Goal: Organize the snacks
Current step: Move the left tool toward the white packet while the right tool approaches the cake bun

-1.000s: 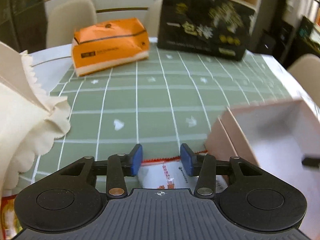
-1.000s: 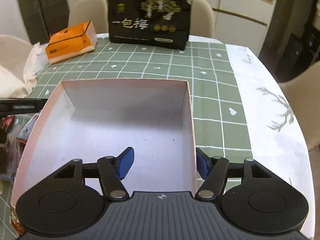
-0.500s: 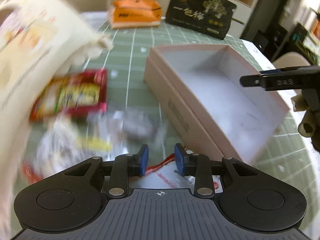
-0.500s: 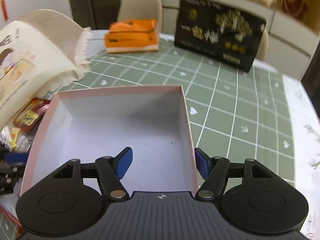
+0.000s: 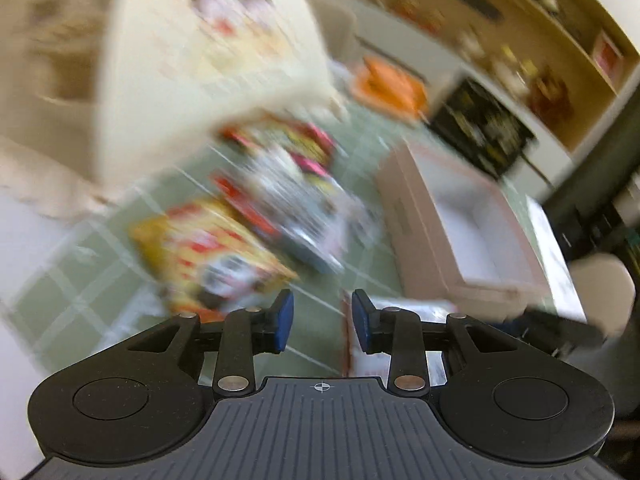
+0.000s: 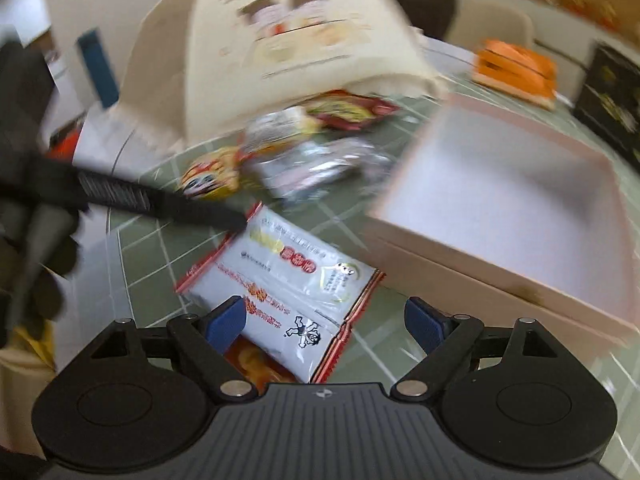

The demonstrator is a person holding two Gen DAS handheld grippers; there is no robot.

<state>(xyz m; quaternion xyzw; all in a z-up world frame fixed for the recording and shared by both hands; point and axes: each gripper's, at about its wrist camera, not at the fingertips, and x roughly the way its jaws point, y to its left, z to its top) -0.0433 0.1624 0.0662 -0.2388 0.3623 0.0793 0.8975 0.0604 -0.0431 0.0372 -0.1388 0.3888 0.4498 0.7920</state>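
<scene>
Both views are smeared by motion blur, so print on most packets cannot be read and the far shelves are only colour patches. The white snack packet with red zigzag edges is the one sharp item; its near end is cut off behind the right gripper body, and in the left view only a sliver of it shows past the left gripper.

That packet lies flat on the green checked tablecloth near the table's front edge, just beside the pink box. It sits between the right gripper's blue pads, closer to the left pad, which are spread wide and hold nothing. The left gripper's pads stand a small gap apart, with nothing between them.

Behind the packet is a loose heap of snack packets, crinkly foil, yellow and red, spilling from under a cream cloth bag with a scalloped edge. The box is open-topped, rectangular cardboard with a pale inside. An orange tissue pack lies toward the table's far edge.
</scene>
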